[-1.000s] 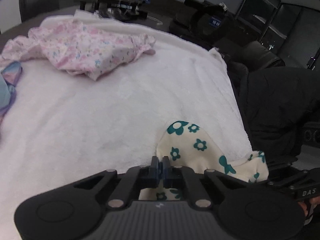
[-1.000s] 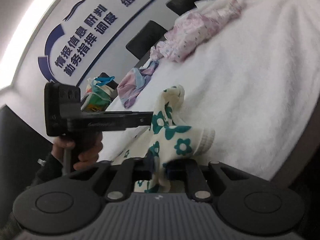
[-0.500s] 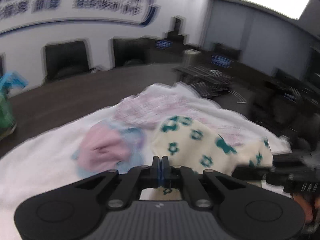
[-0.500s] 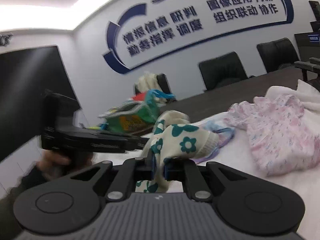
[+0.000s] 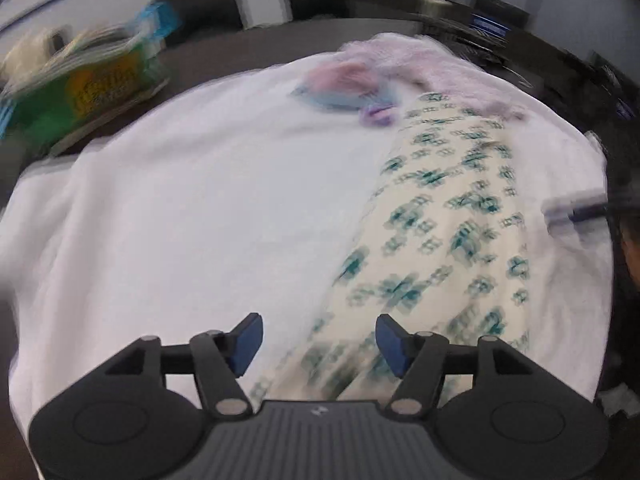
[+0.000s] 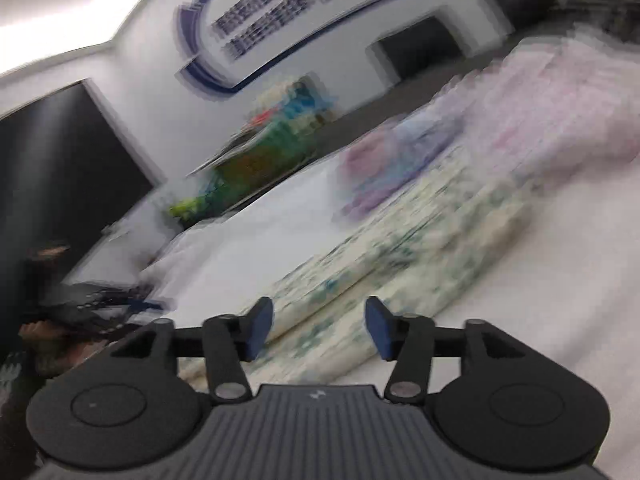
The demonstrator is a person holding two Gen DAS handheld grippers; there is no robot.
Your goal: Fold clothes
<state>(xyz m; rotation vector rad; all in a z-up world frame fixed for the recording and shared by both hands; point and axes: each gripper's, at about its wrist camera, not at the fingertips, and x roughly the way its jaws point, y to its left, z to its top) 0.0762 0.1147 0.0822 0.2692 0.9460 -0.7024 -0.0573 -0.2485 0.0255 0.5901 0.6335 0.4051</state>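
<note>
On the white blanket (image 5: 200, 200) lies the floral garment (image 5: 448, 220), both claws gaping, empty.

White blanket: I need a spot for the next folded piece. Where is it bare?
Bare: the white blanket left of the cream floral garment, up to the green package. Crowded: the far end, with the pink clothes.

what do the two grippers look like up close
The left gripper and right gripper look alike: black linkage arms with silver pivot pins, blue finger pads, a ribbed grey body with a small logo, and round discs on both sides. No cables show.
</note>
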